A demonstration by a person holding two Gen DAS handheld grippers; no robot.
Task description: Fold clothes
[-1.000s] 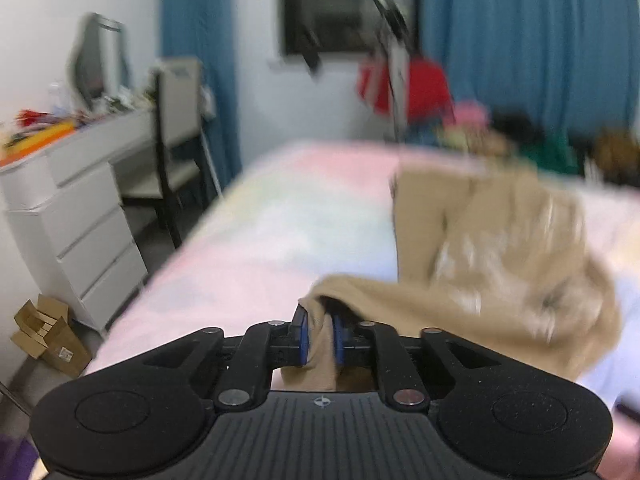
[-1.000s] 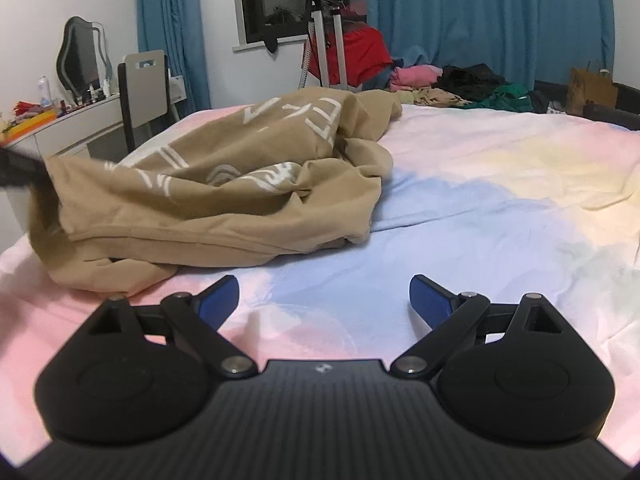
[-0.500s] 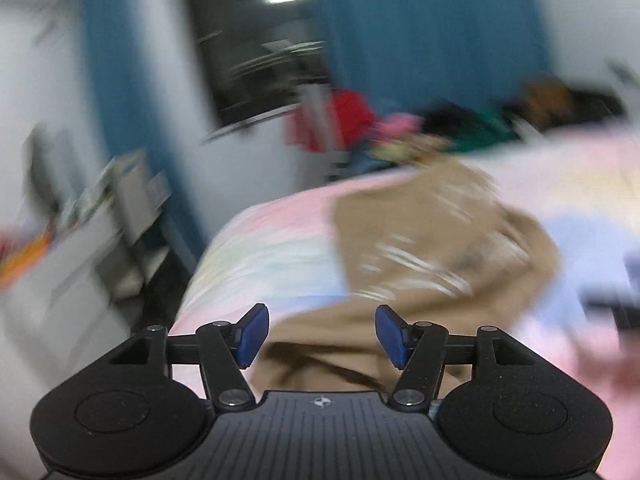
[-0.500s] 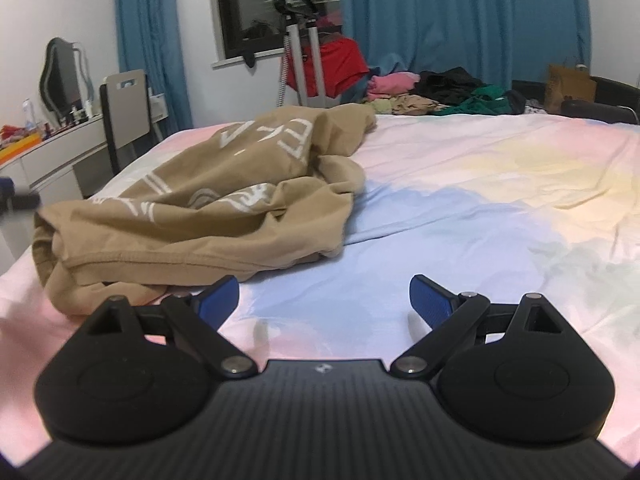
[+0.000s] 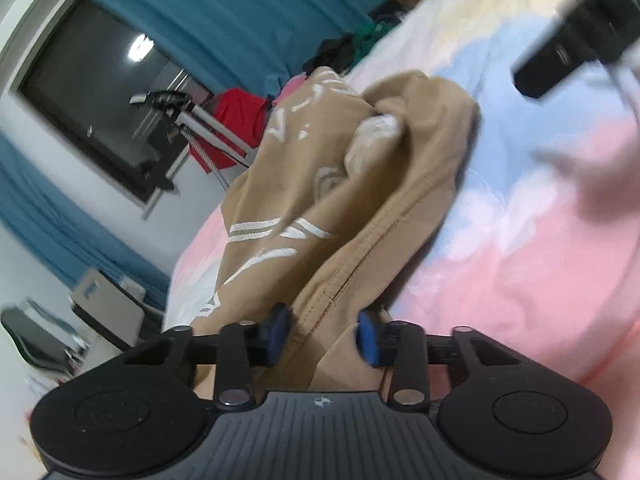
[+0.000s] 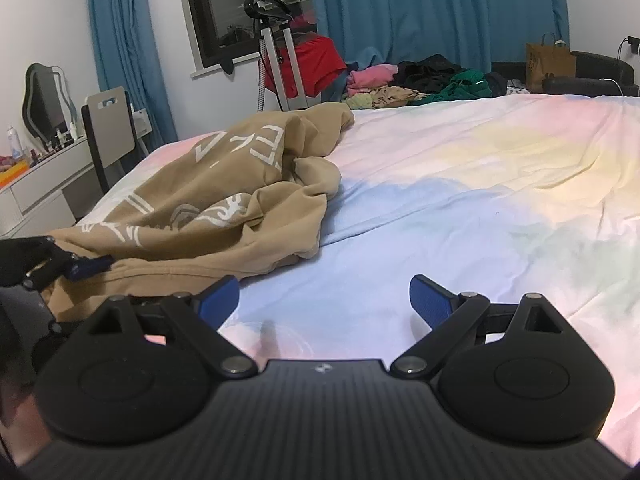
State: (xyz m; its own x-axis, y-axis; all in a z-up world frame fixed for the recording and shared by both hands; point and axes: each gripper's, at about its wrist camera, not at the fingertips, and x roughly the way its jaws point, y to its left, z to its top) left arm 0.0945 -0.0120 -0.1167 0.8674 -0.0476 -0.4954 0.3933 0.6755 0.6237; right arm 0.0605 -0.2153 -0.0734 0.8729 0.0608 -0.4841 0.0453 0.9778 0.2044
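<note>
Tan garment crumpled on the pastel bed

The left tool straddles the hem of the tan garment, jaws narrowed but not visibly pinching (camera tilted). The right tool is wide, holding nothing, over the bed; the garment lies at its 10 o'clock.

my left gripper and right gripper look alike: matte black ribbed housings, round side discs, silver screws, blue pads, small crosshair emblem.
</note>
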